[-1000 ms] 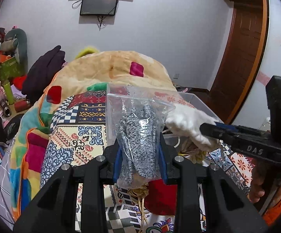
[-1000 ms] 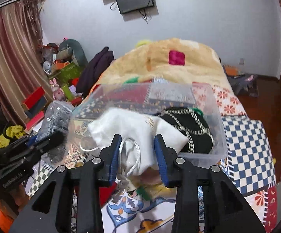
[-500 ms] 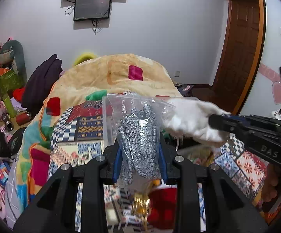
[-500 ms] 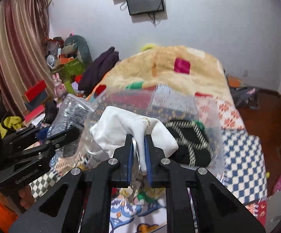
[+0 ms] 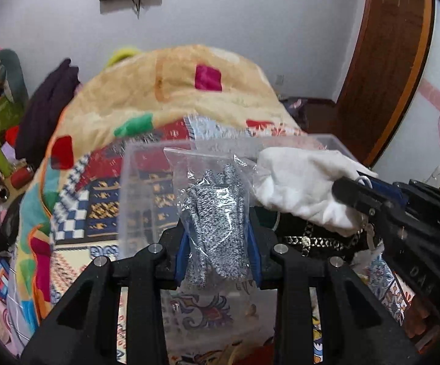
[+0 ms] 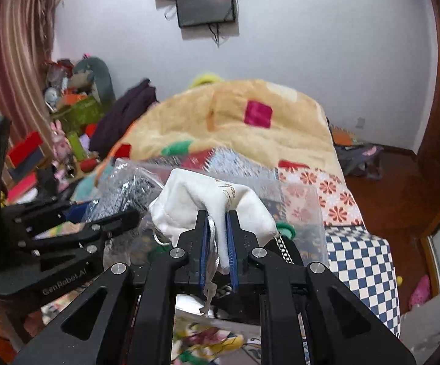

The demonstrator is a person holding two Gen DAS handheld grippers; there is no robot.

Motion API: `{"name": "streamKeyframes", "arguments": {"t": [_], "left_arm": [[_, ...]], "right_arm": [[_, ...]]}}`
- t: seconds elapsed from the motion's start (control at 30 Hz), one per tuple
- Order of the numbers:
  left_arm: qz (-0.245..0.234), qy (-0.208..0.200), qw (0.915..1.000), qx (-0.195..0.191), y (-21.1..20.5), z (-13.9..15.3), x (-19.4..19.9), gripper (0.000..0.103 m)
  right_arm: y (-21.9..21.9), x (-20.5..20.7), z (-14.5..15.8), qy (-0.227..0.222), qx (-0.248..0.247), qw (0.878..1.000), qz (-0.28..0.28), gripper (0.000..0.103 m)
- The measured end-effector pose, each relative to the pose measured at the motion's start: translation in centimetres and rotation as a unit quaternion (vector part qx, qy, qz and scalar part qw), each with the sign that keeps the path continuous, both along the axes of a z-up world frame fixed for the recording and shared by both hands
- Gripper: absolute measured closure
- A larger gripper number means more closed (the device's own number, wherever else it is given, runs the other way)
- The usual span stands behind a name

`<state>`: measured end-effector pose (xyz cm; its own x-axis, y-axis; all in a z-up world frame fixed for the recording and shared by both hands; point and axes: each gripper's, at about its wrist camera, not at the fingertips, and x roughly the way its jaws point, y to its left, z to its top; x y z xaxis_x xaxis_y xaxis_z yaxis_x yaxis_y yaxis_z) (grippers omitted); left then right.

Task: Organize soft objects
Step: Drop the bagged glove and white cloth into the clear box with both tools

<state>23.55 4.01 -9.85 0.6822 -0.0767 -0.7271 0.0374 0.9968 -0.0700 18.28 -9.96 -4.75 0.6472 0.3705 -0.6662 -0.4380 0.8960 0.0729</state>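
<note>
- The left gripper (image 5: 218, 252) has its jaws closed on a clear plastic bag (image 5: 216, 182) of grey speckled knitwear (image 5: 216, 213); the bag stands upright between the blue pads, its top rising toward 12 o'clock in the left wrist view.
- The right gripper (image 6: 218, 243) has its jaws pinched narrow on a white drawstring pouch (image 6: 207, 203); the cloth bulges out above the pads and a silvery cord (image 6: 210, 292) hangs down below them.
- In the left wrist view the right gripper (image 5: 353, 191) comes in from 3 o'clock with the white drawstring pouch (image 5: 302, 182) just beside the bag's upper right edge.
- In the right wrist view the left gripper (image 6: 119, 213) sits at 9 o'clock, the clear plastic bag (image 6: 131, 182) next to the pouch.
- A clear plastic bin (image 5: 335, 144) stands on the bed (image 5: 104, 194) behind and below both held things; a black item with a chain (image 5: 311, 241) lies inside it.
- A tan blanket (image 6: 250, 133) is heaped at the far end of the bed, toward 12 o'clock.
</note>
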Motion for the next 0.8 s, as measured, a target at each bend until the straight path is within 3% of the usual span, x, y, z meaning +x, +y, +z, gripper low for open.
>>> {"name": "streamKeyframes", "arguments": {"t": [0.07, 0.1, 0.13, 0.27, 0.4, 0.57, 0.8], "left_arm": [[-0.005, -0.009, 0.9999, 0.01, -0.3, -0.3, -0.3, 0.058], [-0.007, -0.009, 0.9999, 0.011, -0.5, -0.3, -0.5, 0.049], [-0.007, -0.011, 0.9998, 0.013, -0.6, -0.3, -0.5, 0.045], [-0.01, -0.025, 0.9993, 0.027, -1.0, 0.4, -1.3, 0.045], [-0.012, -0.043, 0.9988, 0.02, -1.0, 1.9, -2.8, 0.043], [-0.011, -0.071, 0.9974, 0.005, -0.3, 3.5, -5.9, 0.031], [-0.009, -0.062, 0.998, 0.009, 0.4, 1.5, -10.2, 0.022]], "right_arm": [[0.0, 0.0, -0.3, 0.003, -0.008, 1.0, -0.002, 0.089], [0.0, -0.1, -0.3, 0.004, -0.01, 1.0, 0.0, 0.087], [-0.1, -0.3, -0.2, 0.004, -0.01, 1.0, 0.001, 0.081], [-1.2, -1.1, 0.9, -0.006, 0.006, 1.0, -0.006, 0.052], [-2.3, -2.2, 2.4, -0.015, 0.023, 1.0, -0.001, 0.046], [-3.9, -5.0, 4.1, -0.044, 0.046, 0.998, -0.002, 0.022], [-4.6, -7.9, 3.0, -0.027, 0.062, 0.998, 0.009, 0.012]]}}
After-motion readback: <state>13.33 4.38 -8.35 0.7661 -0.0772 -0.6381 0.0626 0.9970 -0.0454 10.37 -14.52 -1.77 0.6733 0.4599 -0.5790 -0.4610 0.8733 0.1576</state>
